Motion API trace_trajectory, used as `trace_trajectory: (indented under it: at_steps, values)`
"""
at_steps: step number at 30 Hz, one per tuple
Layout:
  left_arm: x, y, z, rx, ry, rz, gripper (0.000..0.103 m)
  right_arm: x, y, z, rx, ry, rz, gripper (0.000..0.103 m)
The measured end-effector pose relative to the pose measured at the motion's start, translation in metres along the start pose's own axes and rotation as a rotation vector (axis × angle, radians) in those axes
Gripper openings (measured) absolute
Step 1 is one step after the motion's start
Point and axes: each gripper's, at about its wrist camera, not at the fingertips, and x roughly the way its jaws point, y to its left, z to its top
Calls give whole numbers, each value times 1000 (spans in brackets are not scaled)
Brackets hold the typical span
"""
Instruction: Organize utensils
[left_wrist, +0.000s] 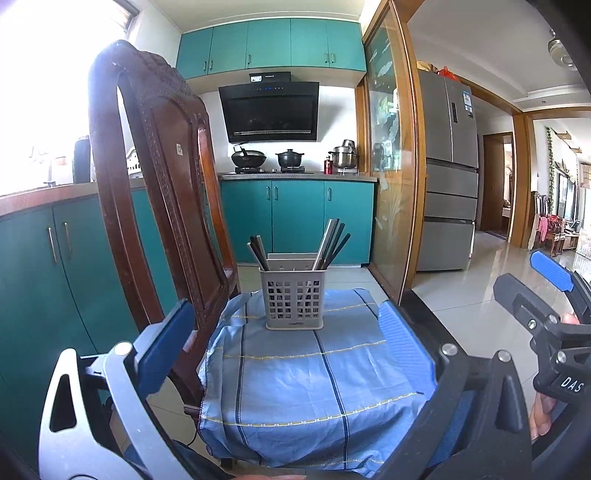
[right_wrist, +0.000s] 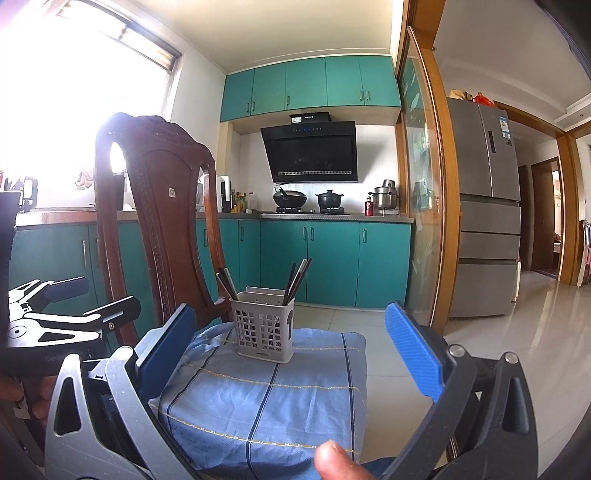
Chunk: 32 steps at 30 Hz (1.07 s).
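Observation:
A grey slotted utensil holder (left_wrist: 294, 300) (right_wrist: 264, 334) stands upright on a blue checked cloth (left_wrist: 314, 373) (right_wrist: 273, 398) that covers a stool. Dark chopsticks (left_wrist: 330, 245) (right_wrist: 295, 278) lean in its right side, and a few more chopsticks (left_wrist: 257, 252) (right_wrist: 226, 282) lean in its left side. My left gripper (left_wrist: 290, 336) is open, its blue pads wide apart, short of the holder and holding nothing. My right gripper (right_wrist: 291, 354) is open too, well back from the holder, with nothing between its fingers. In the left wrist view the right gripper (left_wrist: 550, 291) shows at the right edge.
A carved wooden chair (left_wrist: 159, 177) (right_wrist: 159, 221) stands just left of the stool, close to the holder. Teal cabinets (left_wrist: 295, 218), a stove with pots (left_wrist: 266, 158), a glass sliding door (left_wrist: 391, 166) and a fridge (left_wrist: 448, 173) lie behind. Tiled floor (left_wrist: 480, 295) spreads to the right. A fingertip (right_wrist: 336, 461) shows at the bottom.

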Motion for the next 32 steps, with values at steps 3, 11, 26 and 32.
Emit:
trace_trajectory:
  at_steps: [3,11,26,32]
  values:
    - [-1,1,1,-2,-1,-2,99,-1,2,0,-2,0,4,100]
    - [-1,2,1,-1,1,-1,99,2,4,2,-10,1,10,100]
    - [10,6,-1,-9,23,-19,99,18,6,-1,-12,32,0,100]
    - [30,9,-5,-20,61,-17,99,39,4,-7,3,77,0,100]
